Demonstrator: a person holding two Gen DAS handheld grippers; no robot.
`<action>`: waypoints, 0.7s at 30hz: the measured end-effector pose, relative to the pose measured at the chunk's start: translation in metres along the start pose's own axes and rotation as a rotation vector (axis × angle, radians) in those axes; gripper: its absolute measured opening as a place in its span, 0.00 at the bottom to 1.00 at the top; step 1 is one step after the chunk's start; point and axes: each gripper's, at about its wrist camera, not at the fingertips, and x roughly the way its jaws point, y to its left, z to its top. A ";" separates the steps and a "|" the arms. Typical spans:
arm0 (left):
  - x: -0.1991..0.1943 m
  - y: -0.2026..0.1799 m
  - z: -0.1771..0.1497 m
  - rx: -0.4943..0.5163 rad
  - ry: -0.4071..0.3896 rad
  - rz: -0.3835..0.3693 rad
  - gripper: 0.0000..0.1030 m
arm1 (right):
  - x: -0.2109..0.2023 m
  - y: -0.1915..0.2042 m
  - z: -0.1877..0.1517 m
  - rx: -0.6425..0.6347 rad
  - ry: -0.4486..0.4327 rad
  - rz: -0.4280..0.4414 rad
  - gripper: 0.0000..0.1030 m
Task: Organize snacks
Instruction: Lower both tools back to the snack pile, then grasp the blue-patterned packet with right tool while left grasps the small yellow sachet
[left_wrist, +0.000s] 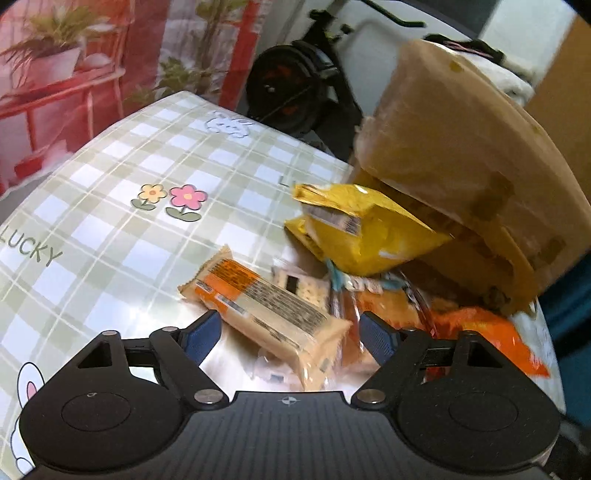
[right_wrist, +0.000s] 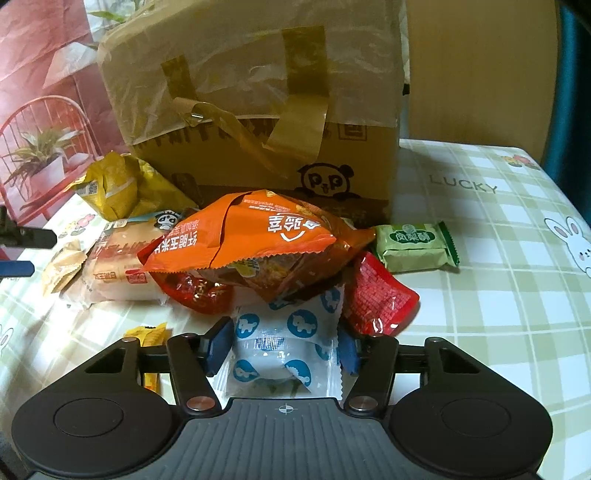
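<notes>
A heap of snacks lies on the checked tablecloth (left_wrist: 110, 229) in front of a taped cardboard box (right_wrist: 258, 92). My left gripper (left_wrist: 290, 332) is open and straddles a beige-and-orange packet (left_wrist: 266, 306); its blue pads stand just off the packet's sides. Beyond it is a yellow bag (left_wrist: 362, 232). My right gripper (right_wrist: 284, 345) is shut on a white packet with blue animal dots (right_wrist: 284, 332), a pad against each edge. That packet's far end is tucked under a big orange bag (right_wrist: 258, 236) and red wrappers (right_wrist: 380, 299).
A green packet (right_wrist: 413, 245) lies right of the heap. A bread pack (right_wrist: 114, 273) and a small yellow packet (right_wrist: 147, 336) lie to its left. The box (left_wrist: 461, 147) looms tilted at the right of the left wrist view. An exercise bike (left_wrist: 295, 85) stands behind the table.
</notes>
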 end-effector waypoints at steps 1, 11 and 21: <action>-0.005 -0.003 -0.003 0.036 -0.003 -0.012 0.77 | 0.000 0.000 0.000 0.002 0.000 0.001 0.53; -0.004 -0.062 -0.046 0.250 0.111 -0.163 0.70 | -0.004 0.002 -0.004 -0.015 -0.006 0.050 0.50; 0.023 -0.100 -0.074 0.324 0.183 -0.117 0.70 | -0.013 -0.015 -0.013 0.022 -0.032 0.090 0.47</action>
